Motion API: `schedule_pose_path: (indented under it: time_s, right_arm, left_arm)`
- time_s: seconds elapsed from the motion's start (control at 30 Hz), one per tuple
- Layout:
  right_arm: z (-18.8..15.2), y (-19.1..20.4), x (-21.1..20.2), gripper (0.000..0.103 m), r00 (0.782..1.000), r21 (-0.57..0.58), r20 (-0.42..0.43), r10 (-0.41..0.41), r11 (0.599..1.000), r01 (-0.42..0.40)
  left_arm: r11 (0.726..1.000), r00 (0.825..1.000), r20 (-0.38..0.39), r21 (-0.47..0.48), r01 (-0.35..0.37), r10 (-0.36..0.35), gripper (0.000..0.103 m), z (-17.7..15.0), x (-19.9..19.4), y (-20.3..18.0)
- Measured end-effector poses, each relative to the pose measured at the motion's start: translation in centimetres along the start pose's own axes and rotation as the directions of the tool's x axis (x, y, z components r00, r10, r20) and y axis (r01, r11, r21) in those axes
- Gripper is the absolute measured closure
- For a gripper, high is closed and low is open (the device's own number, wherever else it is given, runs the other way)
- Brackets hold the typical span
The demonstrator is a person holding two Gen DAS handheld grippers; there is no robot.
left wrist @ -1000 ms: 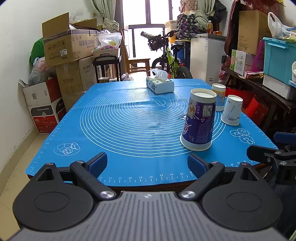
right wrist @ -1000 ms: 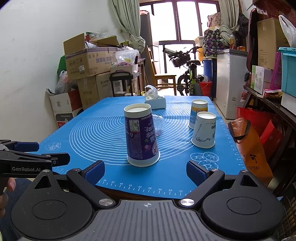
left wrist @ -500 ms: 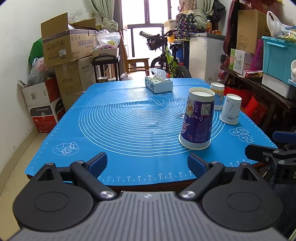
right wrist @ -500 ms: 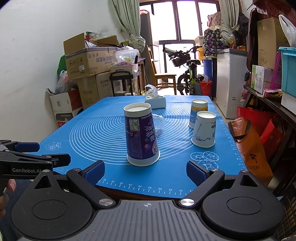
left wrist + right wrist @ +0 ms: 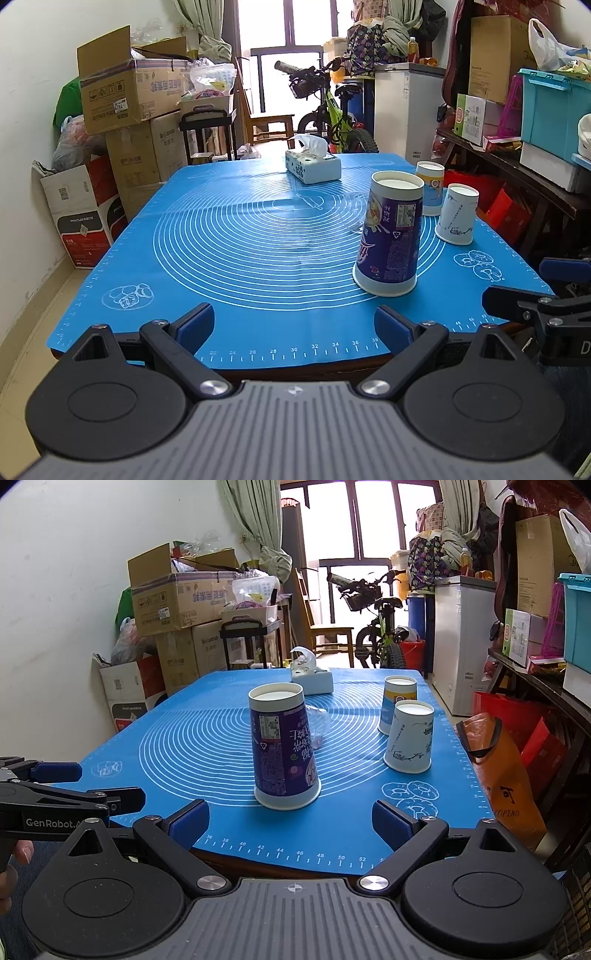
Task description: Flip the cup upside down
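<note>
Right wrist view: purple cup (image 5: 284, 753) is seen inverted, axis vertical, just ahead of wide-spread right gripper (image 5: 290, 821); left gripper (image 5: 293, 325) likewise spread, farther off.

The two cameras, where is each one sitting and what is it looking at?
Left wrist: rides the open left gripper at the table's near edge, facing the upside-down purple paper cup; the right gripper's tips show at right.
Right wrist: rides the open right gripper, same cup dead ahead; left gripper and a fingertip at left.
Shared: blue silicone mat, tissue box.
</note>
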State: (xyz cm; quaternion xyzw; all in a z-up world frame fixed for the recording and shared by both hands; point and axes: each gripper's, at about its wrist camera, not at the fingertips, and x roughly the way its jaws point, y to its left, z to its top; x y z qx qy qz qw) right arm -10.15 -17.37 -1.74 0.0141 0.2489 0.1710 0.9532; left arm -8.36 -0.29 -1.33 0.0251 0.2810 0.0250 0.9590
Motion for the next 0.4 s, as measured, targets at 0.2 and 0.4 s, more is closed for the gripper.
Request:
schedule_pose_path:
  time_s: [0.2, 0.4]
  right_arm:
    - [-0.07, 0.12, 0.16, 0.008, 1.0, -0.002, -0.004, 0.001, 1.0, -0.001]
    - [-0.23, 0.11, 0.27, 0.008, 1.0, 0.0, -0.007, 0.001, 1.0, -0.001]
  left_arm:
    - [1.0, 1.0, -0.004, 0.002, -0.001, 0.001, 0.01, -0.03, 0.06, -0.04]
    - [1.0, 1.0, -0.009, 0.004, -0.009, 0.009, 0.004, 0.0, 0.32, -0.08]
